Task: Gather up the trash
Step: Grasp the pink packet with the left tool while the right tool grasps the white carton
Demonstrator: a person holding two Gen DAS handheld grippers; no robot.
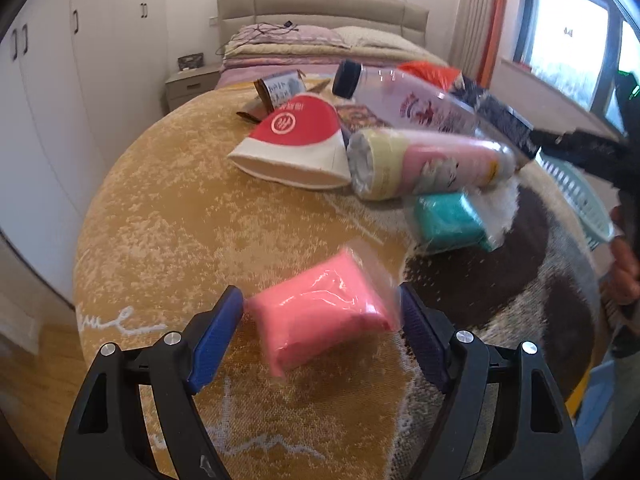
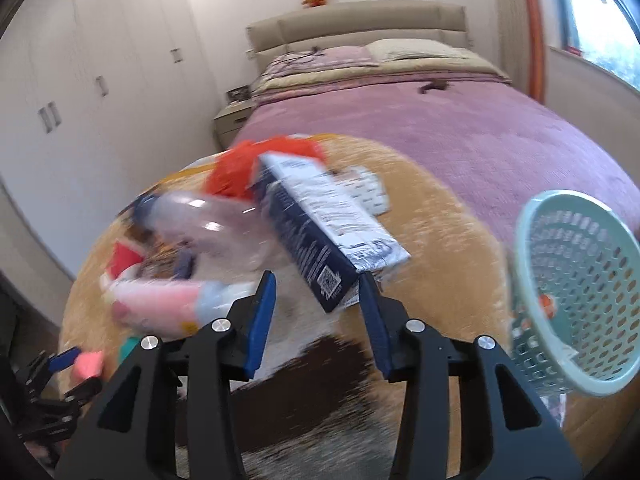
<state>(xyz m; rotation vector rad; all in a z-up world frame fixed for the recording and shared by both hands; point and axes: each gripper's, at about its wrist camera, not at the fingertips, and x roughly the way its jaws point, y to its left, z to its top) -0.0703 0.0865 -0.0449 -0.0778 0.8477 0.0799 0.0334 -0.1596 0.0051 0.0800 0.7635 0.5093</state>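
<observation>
A pink packet in clear wrap [image 1: 320, 316] lies on the golden blanket [image 1: 168, 216]. My left gripper [image 1: 322, 312] is open and straddles it, one blue pad at each side. In the right wrist view my right gripper [image 2: 318, 300] is open; the near corner of a dark blue carton [image 2: 320, 232] sits between its fingertips, with a gap at the left pad. A pale teal perforated basket [image 2: 580, 288] is tipped towards me at the right, with something small and orange inside. A hand [image 1: 624, 264] is beside the basket [image 1: 576, 192].
On the blanket lie a flattened red and white cup [image 1: 292, 140], a pink bottle [image 1: 428, 164], a clear bottle with a dark cap [image 1: 400, 96], a teal packet [image 1: 448, 220] and an orange bag [image 2: 256, 160]. White wardrobes [image 1: 60, 100] stand left, a window [image 1: 568, 36] right.
</observation>
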